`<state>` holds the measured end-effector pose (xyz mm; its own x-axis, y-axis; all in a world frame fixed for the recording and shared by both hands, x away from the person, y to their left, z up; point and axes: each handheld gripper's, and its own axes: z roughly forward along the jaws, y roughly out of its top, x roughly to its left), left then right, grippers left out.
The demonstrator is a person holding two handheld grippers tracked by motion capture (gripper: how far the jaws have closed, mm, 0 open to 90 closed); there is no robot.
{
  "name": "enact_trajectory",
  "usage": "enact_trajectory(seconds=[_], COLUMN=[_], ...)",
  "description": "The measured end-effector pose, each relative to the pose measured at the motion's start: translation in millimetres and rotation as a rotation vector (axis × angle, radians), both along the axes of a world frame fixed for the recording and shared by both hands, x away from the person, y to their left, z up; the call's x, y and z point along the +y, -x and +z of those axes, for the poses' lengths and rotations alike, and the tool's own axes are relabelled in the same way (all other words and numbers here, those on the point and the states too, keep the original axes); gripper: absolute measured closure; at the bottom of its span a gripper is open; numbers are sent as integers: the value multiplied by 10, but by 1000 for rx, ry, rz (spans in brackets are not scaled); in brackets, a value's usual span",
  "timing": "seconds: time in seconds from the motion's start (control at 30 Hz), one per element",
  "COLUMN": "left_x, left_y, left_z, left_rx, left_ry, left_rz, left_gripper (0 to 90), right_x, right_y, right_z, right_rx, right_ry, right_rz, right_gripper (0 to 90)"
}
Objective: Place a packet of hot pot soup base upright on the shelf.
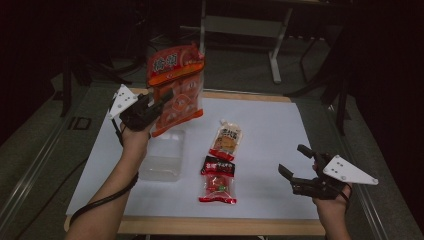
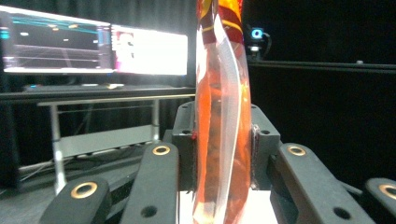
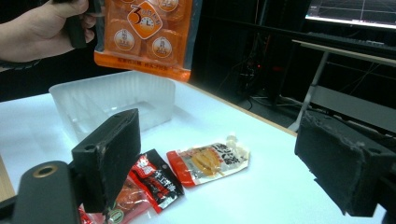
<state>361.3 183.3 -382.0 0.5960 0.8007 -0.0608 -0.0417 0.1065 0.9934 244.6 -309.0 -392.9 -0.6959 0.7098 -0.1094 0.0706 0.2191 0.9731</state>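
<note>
The left hand-held gripper [image 1: 162,100] grasps the orange snack bag [image 1: 176,87] in the air above the clear tub [image 1: 162,155], not yet dropped in, while the right hand-held gripper [image 1: 295,162] waits released above the counter [image 1: 280,125].

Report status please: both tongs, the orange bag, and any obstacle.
Left tongs shut on orange bag, held above clear tray. Right tongs open, empty. Nothing in the way.

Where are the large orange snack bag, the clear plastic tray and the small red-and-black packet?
Large orange snack bag [image 1: 176,75], high view, on its printed front.
Clear plastic tray [image 3: 70,95], right gripper view, on its near rim.
Small red-and-black packet [image 1: 218,166], high view, on its black top band.
</note>
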Motion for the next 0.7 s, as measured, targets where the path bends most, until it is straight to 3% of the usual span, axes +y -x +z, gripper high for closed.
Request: enact_trajectory(seconds=[0.4,0.7], left_x=[351,348], left_y=[-41,-134], left_z=[-298,-503], left_rx=[61,125], left_ry=[29,9], left_rz=[105,134], left_gripper=[712,713], right_x=[51,58], right_y=[-22,-39], right_z=[-60,-97], right_rx=[13,24], right_ry=[14,19], right_rz=[31,46], right_gripper=[142,142])
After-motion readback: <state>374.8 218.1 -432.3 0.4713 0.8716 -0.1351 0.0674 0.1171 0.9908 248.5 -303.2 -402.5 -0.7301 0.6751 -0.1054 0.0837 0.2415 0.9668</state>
